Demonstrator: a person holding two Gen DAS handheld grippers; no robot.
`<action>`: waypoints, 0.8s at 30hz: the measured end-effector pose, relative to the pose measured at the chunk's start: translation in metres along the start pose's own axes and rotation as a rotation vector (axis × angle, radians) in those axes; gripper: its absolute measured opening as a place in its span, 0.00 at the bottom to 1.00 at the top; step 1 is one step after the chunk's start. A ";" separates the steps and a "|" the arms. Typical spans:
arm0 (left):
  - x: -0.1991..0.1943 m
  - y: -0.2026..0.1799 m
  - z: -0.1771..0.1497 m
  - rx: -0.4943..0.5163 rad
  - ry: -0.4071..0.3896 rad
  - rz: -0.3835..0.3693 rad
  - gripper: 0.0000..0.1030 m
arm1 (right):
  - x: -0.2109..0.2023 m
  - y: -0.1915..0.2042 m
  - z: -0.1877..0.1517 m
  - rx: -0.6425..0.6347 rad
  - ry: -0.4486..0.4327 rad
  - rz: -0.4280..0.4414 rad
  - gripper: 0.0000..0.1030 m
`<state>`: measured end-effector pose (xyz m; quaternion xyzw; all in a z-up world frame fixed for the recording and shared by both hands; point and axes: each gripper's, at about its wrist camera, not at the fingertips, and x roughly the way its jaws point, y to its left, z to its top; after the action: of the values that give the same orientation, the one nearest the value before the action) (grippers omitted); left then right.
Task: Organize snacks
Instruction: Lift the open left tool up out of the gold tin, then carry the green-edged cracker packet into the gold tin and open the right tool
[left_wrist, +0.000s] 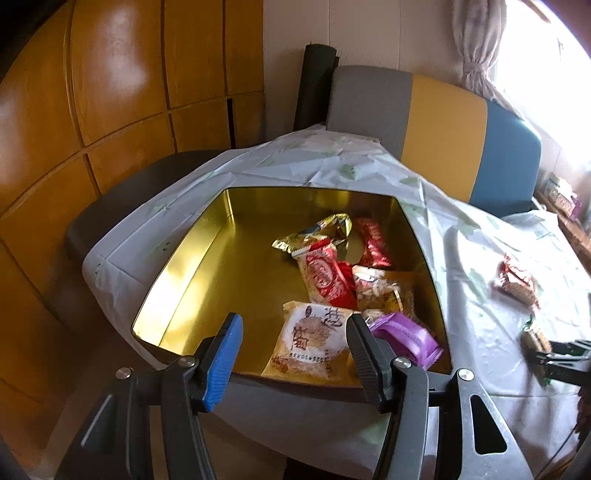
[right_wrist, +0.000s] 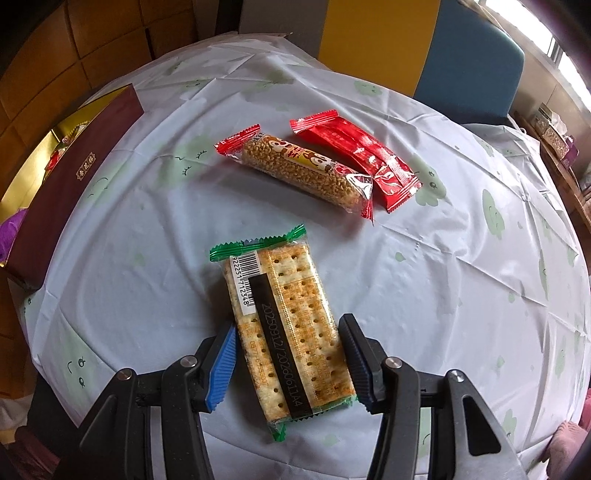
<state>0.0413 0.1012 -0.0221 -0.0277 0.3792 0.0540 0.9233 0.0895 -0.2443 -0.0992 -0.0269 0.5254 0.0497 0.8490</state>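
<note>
Gold-lined tin box (left_wrist: 207, 280), open, centre of the left wrist view, on the table (left_wrist: 480, 295) with its pale leaf-print cloth. Contents, all toward the box's right half: 1 gold foil packet (left_wrist: 317, 229) at the back, 1 dark red wrapped bar (left_wrist: 373, 240) beside it, 1 red-and-white packet (left_wrist: 325, 277) in the middle, 1 clear bag of nuts (left_wrist: 384, 291) to its right, 1 round-printed cake packet (left_wrist: 314, 339) at the front, 1 purple packet (left_wrist: 406, 336) in the lower right corner.

Left tongs (left_wrist: 291, 354), lower centre of that view: jaws moderately apart, nothing between them, above the box's near rim.

Right tongs (right_wrist: 288, 362), lower centre of the right wrist view: jaws either side of 1 green-edged cracker packet (right_wrist: 280, 317), barcode side up, lying on the cloth. Left pad looks to be against the packet's edge, right pad very close; I cannot tell whether it is gripped.

Further up the same view: 1 puffed-grain bar (right_wrist: 299, 173) in a clear red-ended wrapper, and 1 red packet (right_wrist: 354, 158) touching it on the right. Maroon outer wall of the box at the left edge.

Beyond the table: grey, yellow and blue chair backs (left_wrist: 443, 122).
</note>
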 end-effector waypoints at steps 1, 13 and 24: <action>0.000 0.000 0.000 0.001 0.005 0.001 0.57 | 0.000 0.000 -0.001 0.001 -0.002 0.000 0.53; -0.004 -0.003 -0.004 0.013 -0.006 -0.001 0.58 | -0.001 0.001 0.001 0.062 0.017 -0.010 0.53; -0.002 -0.001 -0.005 0.001 0.004 -0.014 0.62 | -0.004 0.012 0.006 0.126 0.021 0.080 0.53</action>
<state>0.0368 0.0994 -0.0247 -0.0300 0.3807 0.0473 0.9230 0.0918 -0.2318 -0.0932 0.0472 0.5370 0.0501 0.8407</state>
